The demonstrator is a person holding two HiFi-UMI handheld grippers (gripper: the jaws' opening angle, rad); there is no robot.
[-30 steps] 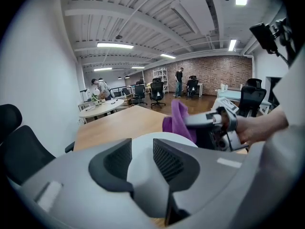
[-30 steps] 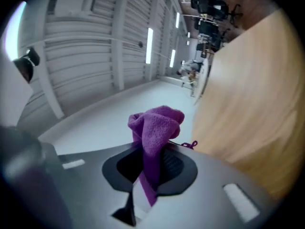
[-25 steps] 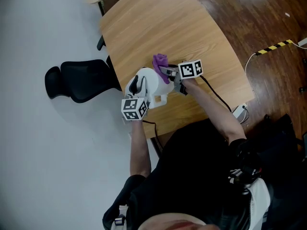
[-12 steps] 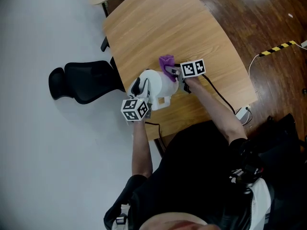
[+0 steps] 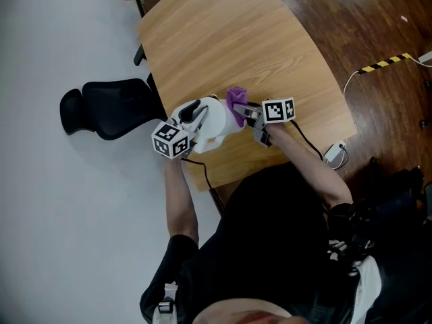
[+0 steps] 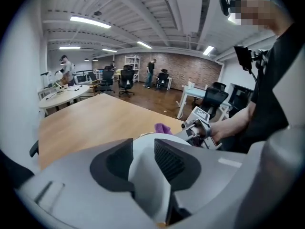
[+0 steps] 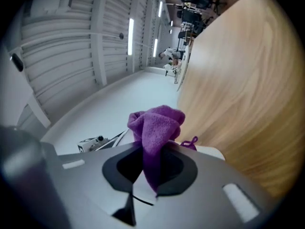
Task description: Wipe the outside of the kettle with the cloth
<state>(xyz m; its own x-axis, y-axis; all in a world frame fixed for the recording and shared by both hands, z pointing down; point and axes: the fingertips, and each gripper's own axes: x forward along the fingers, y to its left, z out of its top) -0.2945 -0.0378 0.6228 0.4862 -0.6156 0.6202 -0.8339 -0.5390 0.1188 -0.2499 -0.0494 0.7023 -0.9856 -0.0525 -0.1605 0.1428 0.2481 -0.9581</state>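
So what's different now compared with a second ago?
The right gripper has slid the purple cloth from the far side of the white kettle round to its right side, nearer the person. The left gripper has swung out to the left. Unchanged: its fingers stay shut on the kettle's handle, and the right fingers on the cloth.

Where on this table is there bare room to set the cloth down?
The whole far half of the table, beyond the kettle and cloth, is bare, as is the strip toward its right edge. The near edge is crowded: kettle, left gripper and right gripper bunch there.
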